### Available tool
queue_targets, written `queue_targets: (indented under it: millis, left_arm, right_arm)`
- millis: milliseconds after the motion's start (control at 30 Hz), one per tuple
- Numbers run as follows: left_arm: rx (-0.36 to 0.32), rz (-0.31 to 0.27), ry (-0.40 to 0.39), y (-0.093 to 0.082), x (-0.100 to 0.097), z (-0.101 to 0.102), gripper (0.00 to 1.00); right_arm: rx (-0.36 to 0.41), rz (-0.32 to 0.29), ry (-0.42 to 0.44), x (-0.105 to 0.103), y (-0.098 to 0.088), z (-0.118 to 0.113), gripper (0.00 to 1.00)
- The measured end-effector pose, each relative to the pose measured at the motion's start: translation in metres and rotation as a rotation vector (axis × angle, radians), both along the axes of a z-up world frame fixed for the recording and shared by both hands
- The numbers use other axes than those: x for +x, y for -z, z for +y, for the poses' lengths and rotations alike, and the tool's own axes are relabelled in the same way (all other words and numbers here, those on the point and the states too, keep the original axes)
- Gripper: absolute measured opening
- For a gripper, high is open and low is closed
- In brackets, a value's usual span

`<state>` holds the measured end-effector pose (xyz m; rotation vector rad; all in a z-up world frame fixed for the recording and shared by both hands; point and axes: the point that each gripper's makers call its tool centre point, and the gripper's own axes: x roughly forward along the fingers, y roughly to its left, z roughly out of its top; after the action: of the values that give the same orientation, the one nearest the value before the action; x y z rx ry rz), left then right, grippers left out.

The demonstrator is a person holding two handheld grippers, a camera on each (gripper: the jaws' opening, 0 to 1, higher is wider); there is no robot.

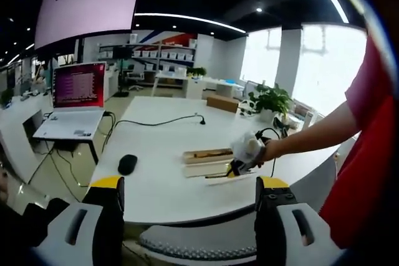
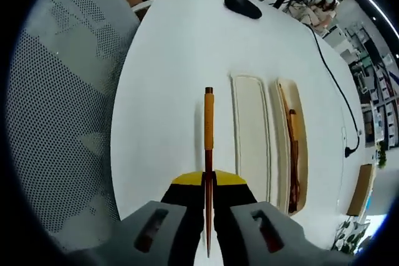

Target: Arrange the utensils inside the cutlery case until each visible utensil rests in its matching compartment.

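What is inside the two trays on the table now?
The nearer tray looks empty. The farther tray holds brown wooden utensils; their exact kind and number I cannot tell.

Left gripper (image 1: 190,200) fingers spread apart, right gripper (image 2: 208,182) fingers clamped together, bare forearm (image 1: 312,135) outstretched

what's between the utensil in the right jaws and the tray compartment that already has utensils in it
An empty compartment of the cutlery case lies between the held utensil and the filled compartment, plus a strip of bare white table. This shows in the right gripper view.
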<state>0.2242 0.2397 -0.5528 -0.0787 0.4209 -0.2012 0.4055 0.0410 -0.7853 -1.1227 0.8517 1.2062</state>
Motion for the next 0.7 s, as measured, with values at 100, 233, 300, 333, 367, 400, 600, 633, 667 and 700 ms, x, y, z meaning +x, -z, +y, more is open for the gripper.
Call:
queue_targets:
  millis: [100,233,300,333,367,400,600,633,667,700]
  left_arm:
    - [-0.015,-0.002,-0.017,0.001,-0.004,0.006,0.89]
    - [-0.015,0.002,-0.028,0.003,-0.01,0.008,0.89]
    - [-0.035,0.001,-0.04,0.003,-0.013,0.008,0.89]
    - [-0.039,0.001,-0.041,0.003,-0.014,0.008,0.89]
    - [-0.042,-0.001,-0.04,0.003,-0.015,0.008,0.89]
    - [-0.045,-0.003,-0.038,0.003,-0.016,0.007,0.89]
    - [-0.08,-0.023,0.006,0.0,-0.012,0.0,0.91]
    - [-0.066,-0.023,0.008,0.0,-0.01,0.0,0.91]
    - [-0.061,-0.019,0.011,0.001,-0.008,0.001,0.9]
    - [-0.061,-0.016,0.012,0.001,-0.006,0.001,0.91]
  right_arm:
    - [0.015,0.001,0.006,0.0,-0.005,0.0,0.01]
    - [0.088,0.025,0.101,-0.004,-0.013,0.002,0.01]
    - [0.141,0.046,0.153,-0.007,-0.016,0.005,0.01]
    - [0.15,0.05,0.161,-0.009,-0.017,0.006,0.01]
    - [0.14,0.047,0.153,-0.01,-0.017,0.005,0.01]
    - [0.109,0.018,0.12,-0.012,-0.017,0.003,0.01]
    - [0.009,-0.045,0.008,-0.008,-0.018,-0.001,0.01]
    - [0.012,-0.043,0.012,-0.007,-0.019,0.0,0.01]
    - [0.012,-0.045,0.009,-0.005,-0.019,0.001,0.01]
    - [-0.017,-0.068,-0.036,-0.002,-0.021,0.001,0.01]
